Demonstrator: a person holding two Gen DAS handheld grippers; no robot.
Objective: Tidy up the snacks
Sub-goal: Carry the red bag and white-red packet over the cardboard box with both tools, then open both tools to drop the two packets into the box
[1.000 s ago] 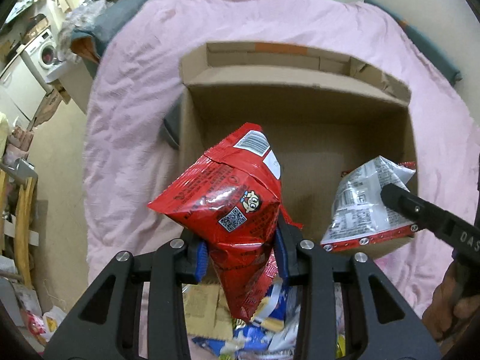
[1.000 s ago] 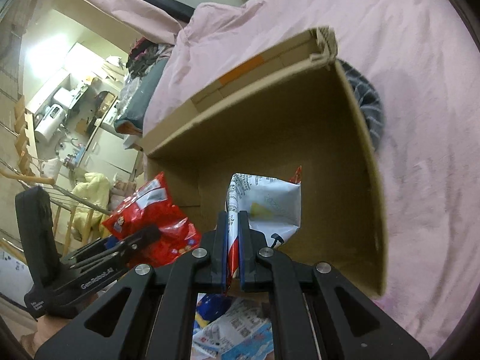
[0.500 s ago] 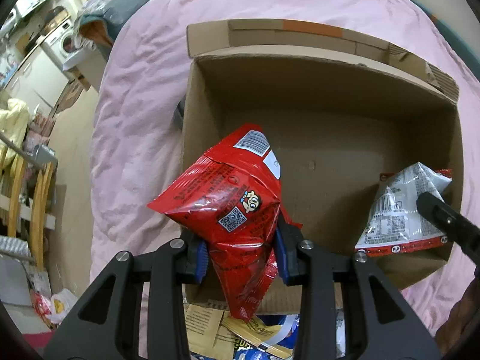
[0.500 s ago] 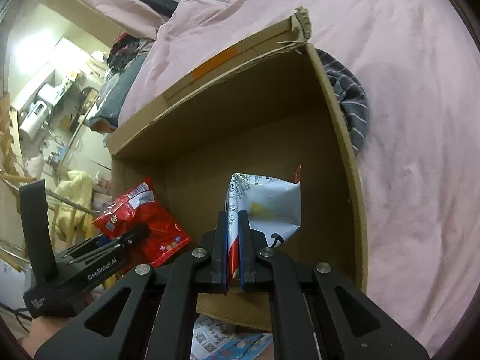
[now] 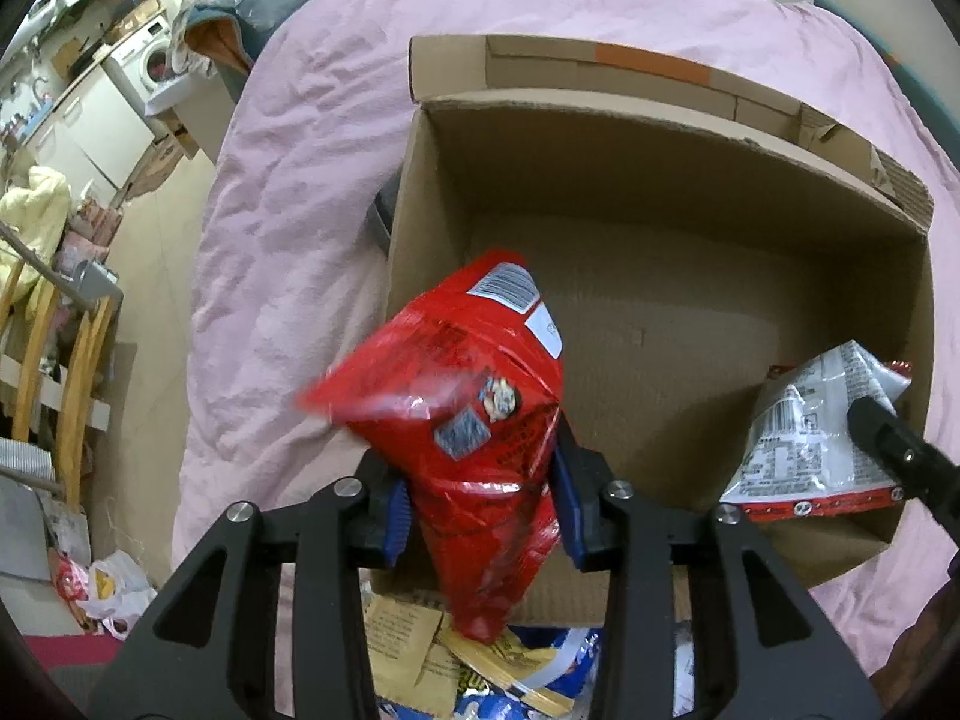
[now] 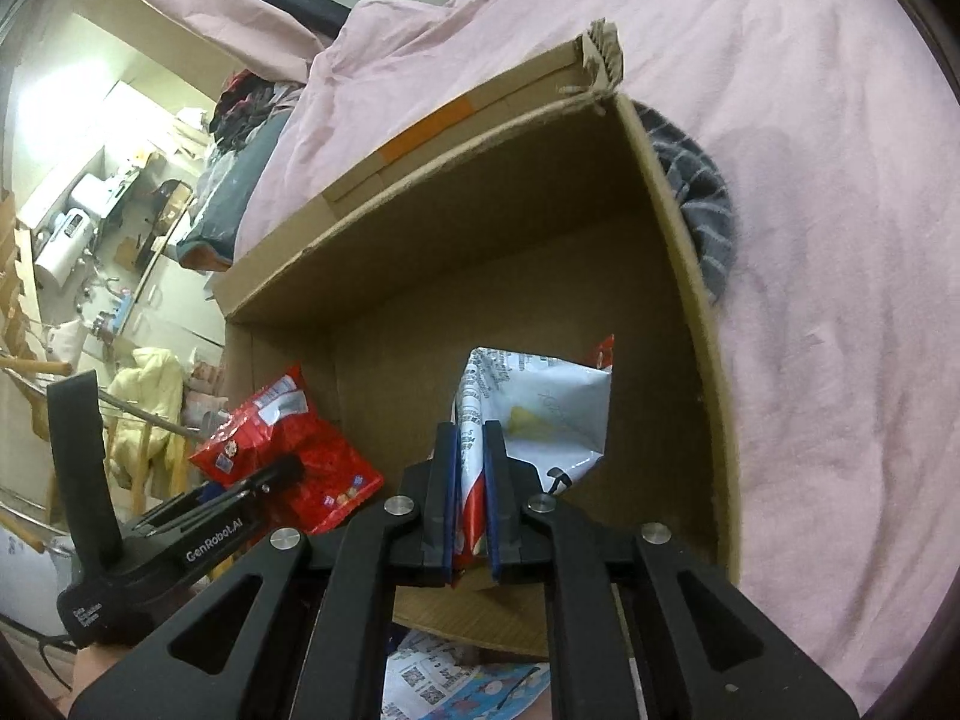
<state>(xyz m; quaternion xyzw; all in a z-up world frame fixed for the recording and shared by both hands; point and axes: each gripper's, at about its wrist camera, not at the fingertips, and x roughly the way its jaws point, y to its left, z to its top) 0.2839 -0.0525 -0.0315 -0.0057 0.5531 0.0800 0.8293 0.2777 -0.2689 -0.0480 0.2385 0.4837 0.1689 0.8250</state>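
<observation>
Two snack bags hang over one open cardboard box. Lower centre, the left tongs are loosening around the blurred red bag; lower right, the right tongs are easing off the silver bag. The box floor lies bare.

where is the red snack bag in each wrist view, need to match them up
Left wrist view: the red snack bag fills the lower centre, between the left gripper pads, whose jaws are opening, over the near left corner of the box.
Right wrist view: the same bag sits lower left, at the box's left wall, behind the left gripper's fingers.
Shared landmark: the cardboard box with the orange tape strip on its far flap.
</observation>
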